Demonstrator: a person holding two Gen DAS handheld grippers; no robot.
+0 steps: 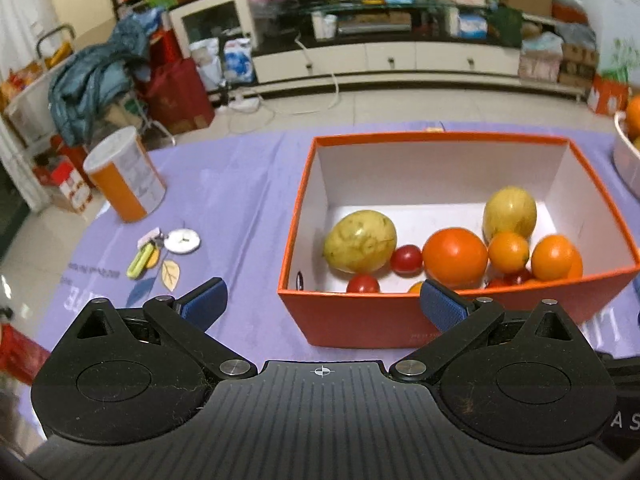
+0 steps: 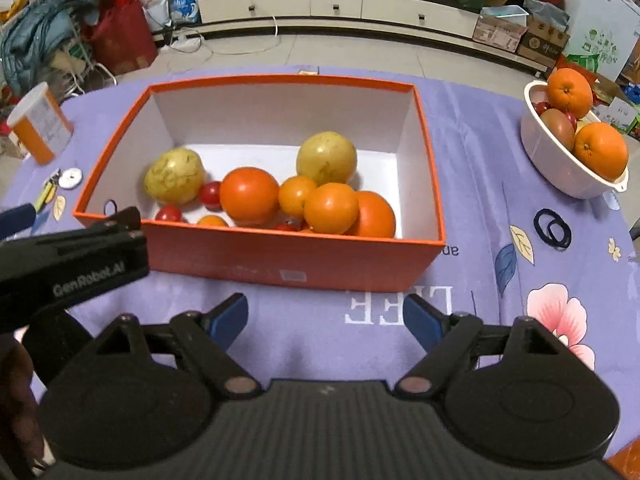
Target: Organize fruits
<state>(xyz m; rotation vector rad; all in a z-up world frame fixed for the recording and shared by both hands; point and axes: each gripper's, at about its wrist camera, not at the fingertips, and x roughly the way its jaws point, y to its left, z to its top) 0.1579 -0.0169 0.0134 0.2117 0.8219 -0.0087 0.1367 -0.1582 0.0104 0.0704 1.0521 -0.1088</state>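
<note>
An orange box [image 2: 280, 256] with a white inside stands on the purple cloth. In it lie two yellow-green fruits [image 2: 175, 176], several oranges [image 2: 249, 195] and small red tomatoes [image 2: 211, 194]. A white bowl [image 2: 568, 176] at the right holds two oranges [image 2: 600, 150] and darker fruit. My right gripper [image 2: 326, 318] is open and empty, hanging over the cloth in front of the box. My left gripper [image 1: 322, 302] is open too, just before the box's [image 1: 360, 320] near left corner. Its black body [image 2: 80, 264] shows at the left of the right wrist view.
An orange and white canister [image 1: 124, 176] stands at the table's far left. A key bunch with a white disc [image 1: 182, 240] lies beside it. Black hair ties [image 2: 554, 228] lie between box and bowl. Beyond the far table edge are floor and cluttered furniture.
</note>
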